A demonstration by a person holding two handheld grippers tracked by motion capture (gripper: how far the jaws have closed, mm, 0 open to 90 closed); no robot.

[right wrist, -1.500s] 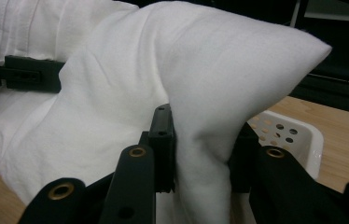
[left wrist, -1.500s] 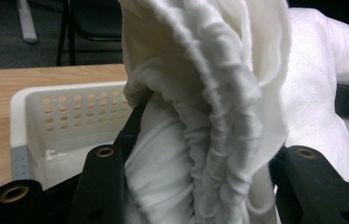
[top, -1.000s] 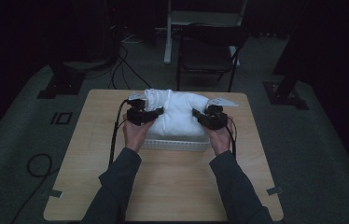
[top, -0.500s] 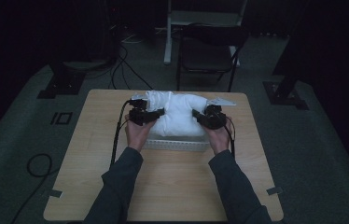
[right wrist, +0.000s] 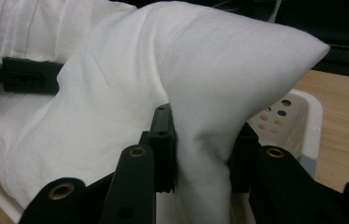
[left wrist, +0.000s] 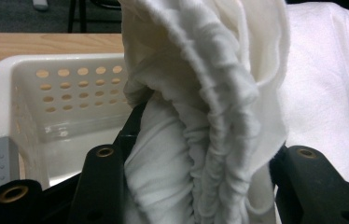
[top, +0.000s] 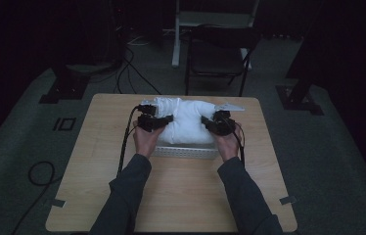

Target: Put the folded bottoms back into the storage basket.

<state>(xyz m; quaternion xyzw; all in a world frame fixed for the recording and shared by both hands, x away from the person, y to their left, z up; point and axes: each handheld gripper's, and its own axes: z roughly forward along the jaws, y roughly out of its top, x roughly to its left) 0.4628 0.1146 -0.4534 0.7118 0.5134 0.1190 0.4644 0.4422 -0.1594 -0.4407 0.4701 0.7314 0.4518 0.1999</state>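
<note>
A white pillow (top: pixel 186 121) in a pillowcase sits in a white perforated basket (top: pixel 186 152) at the middle of the table's (top: pixel 171 196) far edge. The left gripper (top: pixel 159 121) pinches bunched pillowcase fabric (left wrist: pixel 200 140) at its left end. The right gripper (top: pixel 209 123) clamps a fold at its right end.

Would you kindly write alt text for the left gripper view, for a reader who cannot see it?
Two black jaws of the left gripper pinch a gathered fold of white cloth that rises up the frame. Behind it sits a white perforated plastic basket on a wooden table.
</note>
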